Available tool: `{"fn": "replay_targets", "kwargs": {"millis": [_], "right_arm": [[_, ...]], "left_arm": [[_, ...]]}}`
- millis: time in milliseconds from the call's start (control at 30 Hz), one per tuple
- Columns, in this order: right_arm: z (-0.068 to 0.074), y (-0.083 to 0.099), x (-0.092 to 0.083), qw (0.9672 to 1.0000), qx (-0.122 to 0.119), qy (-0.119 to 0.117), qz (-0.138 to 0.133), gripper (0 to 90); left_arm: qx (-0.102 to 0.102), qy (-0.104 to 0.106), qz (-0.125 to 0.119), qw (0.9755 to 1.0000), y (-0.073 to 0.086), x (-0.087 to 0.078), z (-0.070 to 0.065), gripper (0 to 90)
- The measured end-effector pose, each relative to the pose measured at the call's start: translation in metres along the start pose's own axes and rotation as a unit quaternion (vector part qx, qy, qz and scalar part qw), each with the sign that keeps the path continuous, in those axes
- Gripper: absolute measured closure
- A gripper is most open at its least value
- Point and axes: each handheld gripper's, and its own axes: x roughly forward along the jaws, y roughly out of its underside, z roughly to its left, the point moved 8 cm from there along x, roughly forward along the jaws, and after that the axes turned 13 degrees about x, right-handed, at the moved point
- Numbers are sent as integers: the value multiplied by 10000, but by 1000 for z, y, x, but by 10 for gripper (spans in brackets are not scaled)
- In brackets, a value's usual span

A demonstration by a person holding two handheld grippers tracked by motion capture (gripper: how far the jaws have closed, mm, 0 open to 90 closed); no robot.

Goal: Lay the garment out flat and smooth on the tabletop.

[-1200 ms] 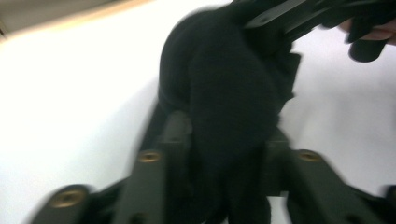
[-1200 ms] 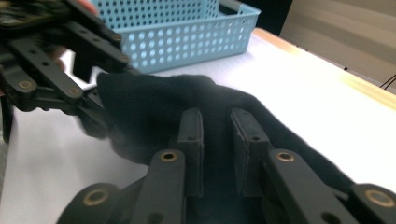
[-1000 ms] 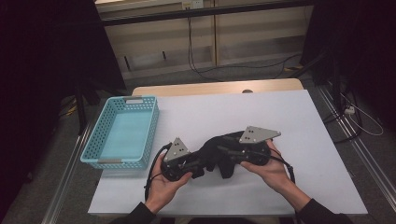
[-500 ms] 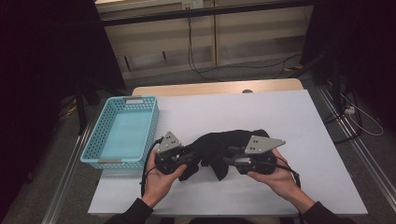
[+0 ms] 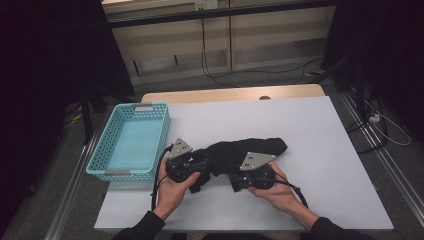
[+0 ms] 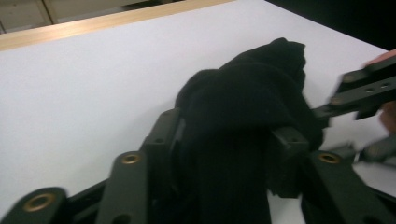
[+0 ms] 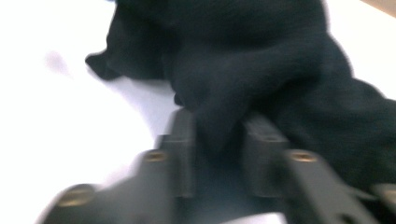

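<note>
**Both tongs on a black cloth at the front of the desk**

The left tongs [image 6: 229,140] have a thick fold of the black cloth [image 6: 247,93] between their jaws; the jaws have just been opening, and whether the pads press on the fold I cannot tell. The right tongs [image 7: 217,135] pinch a peak of the same cloth, their jaws having just been closing on it. In the high view the left tongs [image 5: 199,170] and right tongs [image 5: 239,177] sit close together, each in a hand, with the cloth [image 5: 250,148] bunched between them and stretching away to the right on the white desk [image 5: 310,130]. A light blue basket [image 5: 131,142] stands just to the left of the left hand [image 5: 172,187], at the desk's left edge.
</note>
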Motion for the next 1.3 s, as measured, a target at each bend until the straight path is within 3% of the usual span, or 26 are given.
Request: {"fn": "replay_targets", "kwargs": {"millis": [33, 67, 200, 400, 500, 700, 800, 967, 1000, 1067, 1133, 1300], "right_arm": [[0, 0, 0, 10000, 0, 0, 0, 730], [-4, -5, -8, 9998, 84, 35, -182, 822], [-13, -14, -24, 9993, 178, -23, -324, 845], [-27, -33, -44, 9976, 254, 138, -630, 848], [-37, -48, -58, 9953, 299, 288, -871, 848], [-56, -66, -79, 9906, 356, 601, -1178, 848], [-68, -77, -90, 9877, 411, 679, -1346, 848], [-73, -89, -97, 9849, 398, 754, -1509, 848], [-76, -97, -103, 9823, 421, 797, -1644, 848], [-76, -100, -104, 9813, 409, 815, -1695, 848], [-79, -113, -113, 9777, 378, 882, -1869, 848], [-84, -124, -129, 9729, 374, 971, -2063, 849]], "left_arm": [[0, 0, 0, 10000, 0, 0, 0, 505], [19, -16, -58, 10000, -1, -1, 2, 487], [34, -105, -61, 9999, -2, 0, 5, 436], [188, 14, 3, 9998, -4, 5, -1, 499], [310, 119, -14, 9994, -8, 6, -4, 651], [315, 218, -133, 9992, -20, 7, 1, 849], [314, 254, -253, 9989, -32, 7, 4, 873], [332, 198, -454, 9982, -50, 4, 7, 876], [317, 180, -572, 9977, -59, 2, 9, 877], [332, 147, -627, 9974, -65, 1, 11, 877], [365, 50, -747, 9965, -78, -3, 16, 877], [468, -77, -883, 9950, -95, -6, 22, 871]]}}
